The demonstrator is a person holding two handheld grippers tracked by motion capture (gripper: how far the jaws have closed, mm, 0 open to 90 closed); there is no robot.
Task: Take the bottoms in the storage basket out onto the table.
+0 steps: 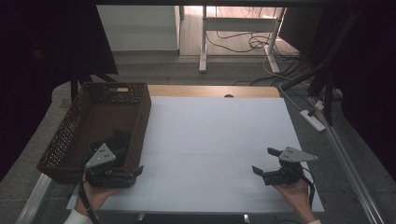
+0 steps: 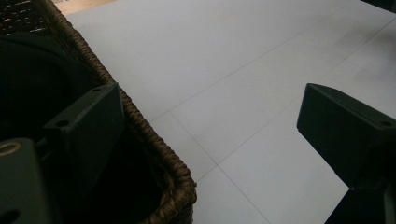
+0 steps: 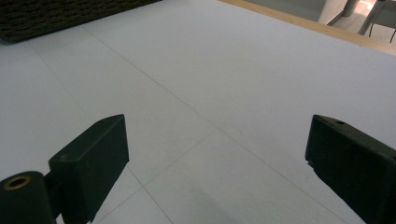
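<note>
The left gripper [image 1: 122, 171] was held low at the near right corner of the basket [image 1: 140, 116]. Its jaws stood wide apart and held nothing. In the left gripper view [image 2: 205, 140] one jaw stood over the dark inside of the basket and the other over the white mat [image 2: 243, 60], so the woven corner [image 2: 180, 184] of the basket lay between the two jaws, closer to the jaw on the basket side. I could not tell if that jaw touched the rim. The hand [image 1: 95, 196] that held this gripper was just in front of the basket, at the near edge of the mat.

The right gripper [image 1: 265, 162] was well apart from the basket, over the near right part of the mat [image 1: 210, 135]. Its jaws also stood wide apart with nothing between them; in the right gripper view [image 3: 217, 161] only bare mat lay under them. This gripper pointed toward the basket, and a piece of the basket wall [image 3: 56, 16] showed far off at the top left of that view.

The basket itself stood on the left side of the table, along the left edge of the mat. Its inside was too dark to tell what lay in it.
</note>
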